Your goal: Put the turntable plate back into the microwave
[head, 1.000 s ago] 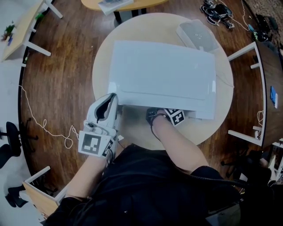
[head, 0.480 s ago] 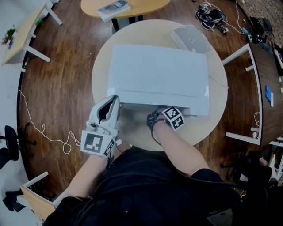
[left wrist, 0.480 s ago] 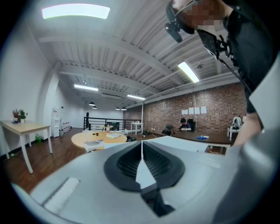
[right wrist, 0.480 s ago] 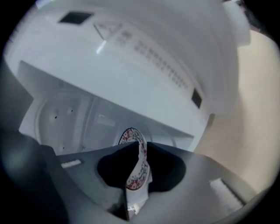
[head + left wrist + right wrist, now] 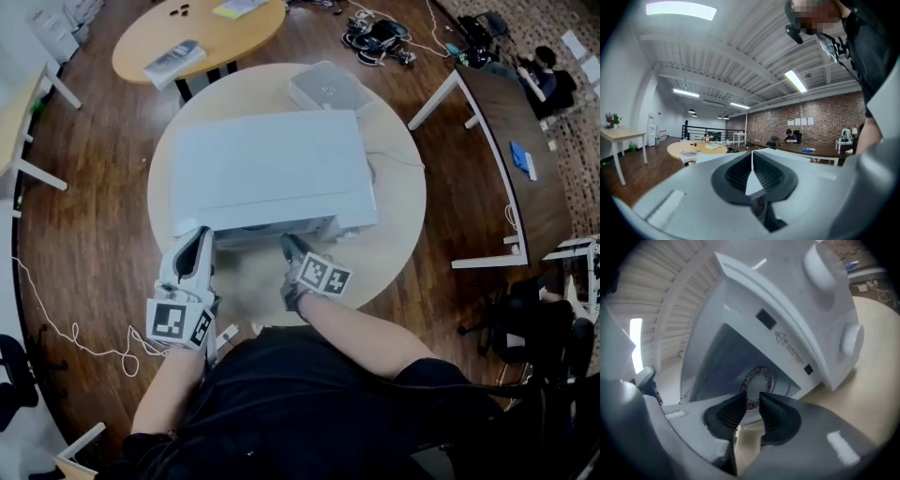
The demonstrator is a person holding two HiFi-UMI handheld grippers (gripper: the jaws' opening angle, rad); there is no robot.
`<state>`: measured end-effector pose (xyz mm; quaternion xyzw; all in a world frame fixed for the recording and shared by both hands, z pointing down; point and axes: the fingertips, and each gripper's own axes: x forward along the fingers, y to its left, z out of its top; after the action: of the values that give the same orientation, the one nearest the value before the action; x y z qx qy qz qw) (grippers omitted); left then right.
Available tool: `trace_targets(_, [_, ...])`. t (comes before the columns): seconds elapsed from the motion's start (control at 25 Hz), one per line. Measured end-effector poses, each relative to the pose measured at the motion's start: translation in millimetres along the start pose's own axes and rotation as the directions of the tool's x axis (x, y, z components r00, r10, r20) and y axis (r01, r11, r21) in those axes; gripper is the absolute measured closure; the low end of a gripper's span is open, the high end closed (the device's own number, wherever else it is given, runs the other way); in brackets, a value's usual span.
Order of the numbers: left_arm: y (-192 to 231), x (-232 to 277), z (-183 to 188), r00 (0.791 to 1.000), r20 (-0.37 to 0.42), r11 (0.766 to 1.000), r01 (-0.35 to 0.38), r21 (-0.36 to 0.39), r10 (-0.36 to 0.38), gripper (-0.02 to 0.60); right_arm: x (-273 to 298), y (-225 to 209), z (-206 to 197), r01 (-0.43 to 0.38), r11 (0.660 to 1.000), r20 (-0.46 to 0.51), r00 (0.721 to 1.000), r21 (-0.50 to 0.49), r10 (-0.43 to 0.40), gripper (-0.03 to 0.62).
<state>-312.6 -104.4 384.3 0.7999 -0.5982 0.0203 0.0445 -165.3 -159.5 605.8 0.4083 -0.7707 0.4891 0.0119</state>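
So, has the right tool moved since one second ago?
Yes. The right tool has drawn back from the front edge of the white microwave, toward the person. Its jaws have just been opening, with nothing between them.

Ahead of the fingers of the right gripper (image 5: 751, 397), whose jaws have just been opening with nothing between them, the cavity of the microwave (image 5: 272, 169) gapes open, with the turntable plate (image 5: 758, 379) sitting inside just beyond the tips. Right of those fingers the control panel (image 5: 820, 310) with its knobs (image 5: 851, 341) blocks the way, and bare table (image 5: 876, 385) lies beneath them. To their left the door (image 5: 752, 181), pinched edge-on between the fingers of the left gripper (image 5: 200, 239), walls off that side.
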Motion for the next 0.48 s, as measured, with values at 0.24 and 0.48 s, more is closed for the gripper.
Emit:
trace_targets(0.24, [-33,11,7,0.996,0.029,0.996,0.088,-0.003,-0.088,0.571,-50,51,45,-0.160,0.931,0.037,0.982,-0.329,0.183,0.516])
trace_targets(0.48, [-70,16,6,0.986,0.007,0.986,0.165,0.013,-0.165,0.571,-107,88,73,-0.197,0.748,0.054,0.953,-0.634,0.297,0.591])
